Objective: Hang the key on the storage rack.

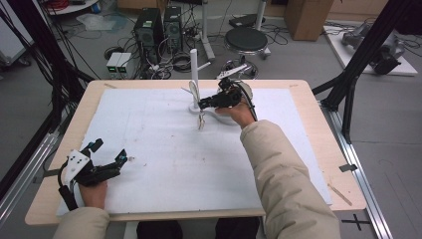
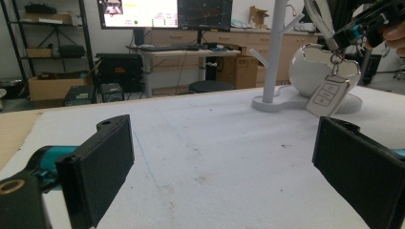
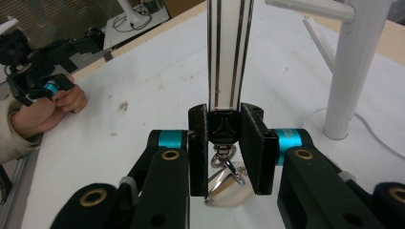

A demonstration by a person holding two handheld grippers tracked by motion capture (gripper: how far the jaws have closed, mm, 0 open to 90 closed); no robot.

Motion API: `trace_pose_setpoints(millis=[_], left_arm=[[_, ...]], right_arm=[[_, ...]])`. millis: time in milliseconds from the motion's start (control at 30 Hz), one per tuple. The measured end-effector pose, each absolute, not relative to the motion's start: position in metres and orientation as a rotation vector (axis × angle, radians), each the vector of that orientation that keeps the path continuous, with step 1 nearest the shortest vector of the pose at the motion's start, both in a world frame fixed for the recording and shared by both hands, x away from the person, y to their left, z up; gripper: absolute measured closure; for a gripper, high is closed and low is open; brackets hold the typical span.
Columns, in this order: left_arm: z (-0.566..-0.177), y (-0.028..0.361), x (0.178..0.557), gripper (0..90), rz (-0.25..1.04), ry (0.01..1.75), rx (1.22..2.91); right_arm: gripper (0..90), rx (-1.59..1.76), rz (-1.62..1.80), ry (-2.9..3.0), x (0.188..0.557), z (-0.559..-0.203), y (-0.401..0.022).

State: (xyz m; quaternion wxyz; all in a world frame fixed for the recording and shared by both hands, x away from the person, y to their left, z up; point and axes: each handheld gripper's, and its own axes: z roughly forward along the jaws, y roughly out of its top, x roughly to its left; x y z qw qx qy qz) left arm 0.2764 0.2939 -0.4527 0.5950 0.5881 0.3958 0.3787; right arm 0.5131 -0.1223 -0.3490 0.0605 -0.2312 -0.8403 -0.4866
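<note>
A white key fob point(image 2: 327, 95) hangs from a metal clasp point(image 3: 224, 157) on a white strap with dark stripes point(image 3: 227, 52). My right gripper point(image 3: 225, 124) is shut on the strap's lower end, just above the clasp. In the high view this gripper point(image 1: 205, 103) is beside the base of a white peg stand point(image 1: 194, 74), and the fob point(image 1: 201, 121) dangles just over the mat. My left gripper point(image 1: 110, 151) rests at the table's near left corner, open, with nothing between its jaws. From it, the stand point(image 2: 276, 47) and the right gripper point(image 2: 358, 28) show far ahead to the right.
A white foam mat point(image 1: 174, 159) covers most of the wooden table point(image 1: 308, 99). A round white bowl-like part point(image 2: 310, 71) sits on the stand's base. A person's hand point(image 3: 45, 107) holds the left gripper near the mat's edge. Computers, cables and a stool stand on the floor beyond.
</note>
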Motion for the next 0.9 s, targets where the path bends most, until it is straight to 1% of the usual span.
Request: trace_pose_setpoints(millis=[900], left_arm=[[-0.453, 0.294, 0.276, 7.2, 0.881, 0.920, 1.364]], right_arm=[[74.1, -0.860, -1.477, -2.516, 0.530, -0.371, -0.122]])
